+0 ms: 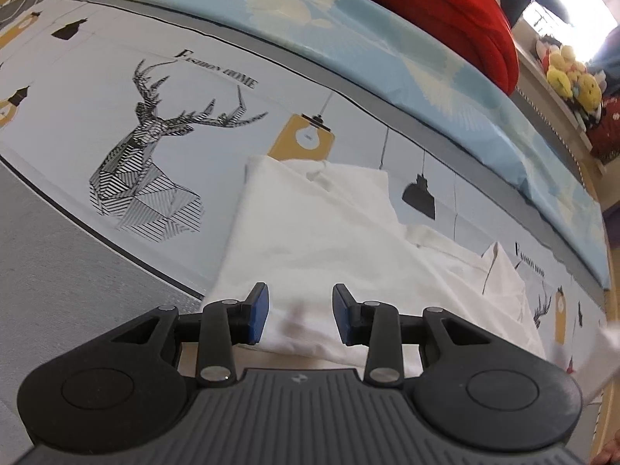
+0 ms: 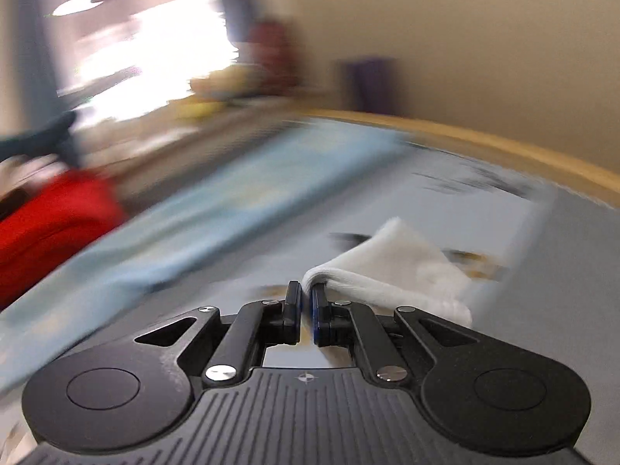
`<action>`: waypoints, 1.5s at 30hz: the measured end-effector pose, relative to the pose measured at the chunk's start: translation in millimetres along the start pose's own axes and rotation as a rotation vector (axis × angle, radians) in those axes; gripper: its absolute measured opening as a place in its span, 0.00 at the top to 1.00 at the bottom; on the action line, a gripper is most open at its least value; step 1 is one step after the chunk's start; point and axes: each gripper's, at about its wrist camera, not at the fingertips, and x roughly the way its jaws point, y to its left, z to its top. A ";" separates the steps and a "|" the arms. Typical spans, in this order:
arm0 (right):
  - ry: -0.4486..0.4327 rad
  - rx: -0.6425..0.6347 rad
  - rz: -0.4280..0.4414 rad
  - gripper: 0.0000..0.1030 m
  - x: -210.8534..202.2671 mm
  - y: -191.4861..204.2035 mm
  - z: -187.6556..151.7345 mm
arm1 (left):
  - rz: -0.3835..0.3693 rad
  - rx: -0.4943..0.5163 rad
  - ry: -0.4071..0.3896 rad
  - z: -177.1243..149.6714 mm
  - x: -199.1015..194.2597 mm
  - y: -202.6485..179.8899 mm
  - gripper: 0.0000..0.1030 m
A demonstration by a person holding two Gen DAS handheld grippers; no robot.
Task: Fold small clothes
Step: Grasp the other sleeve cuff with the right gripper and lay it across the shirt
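Observation:
A white garment [image 1: 321,224] lies spread and partly folded on the printed bed sheet [image 1: 77,77]. My left gripper [image 1: 300,310] hovers over the garment's near edge, pointing steeply down. Its blue pads [image 1: 259,312] stand apart and press on nothing. In the blurred right wrist view my right gripper [image 2: 306,298] is shut on a fold of the white garment [image 2: 403,267], which trails off to the right, lifted off the sheet. A blurred white strip of cloth [image 1: 604,348] shows at the left wrist view's right edge.
The sheet bears a deer print [image 1: 147,147] and lamp motifs. A folded light-blue quilt [image 1: 348,38] lies along the far side, with a red blanket [image 1: 445,7] on it. Plush toys [image 1: 573,73] sit on a shelf beyond. A wooden bed edge [image 2: 503,143] curves at right.

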 end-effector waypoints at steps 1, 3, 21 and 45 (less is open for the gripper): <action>0.002 -0.049 0.082 0.95 -8.0 29.3 -7.3 | -0.002 -0.011 -0.002 2.0 -1.3 3.6 0.61; 0.039 -0.169 0.302 0.95 -23.7 90.1 -32.2 | -0.006 -0.029 -0.003 4.9 -2.6 8.6 0.61; 0.598 -0.473 0.322 0.65 2.7 158.9 -135.8 | -0.055 -0.173 0.094 9.1 47.6 44.4 0.61; 0.666 0.053 -0.122 0.51 68.2 52.2 -107.2 | 0.146 -0.084 -0.010 11.1 16.1 52.4 0.93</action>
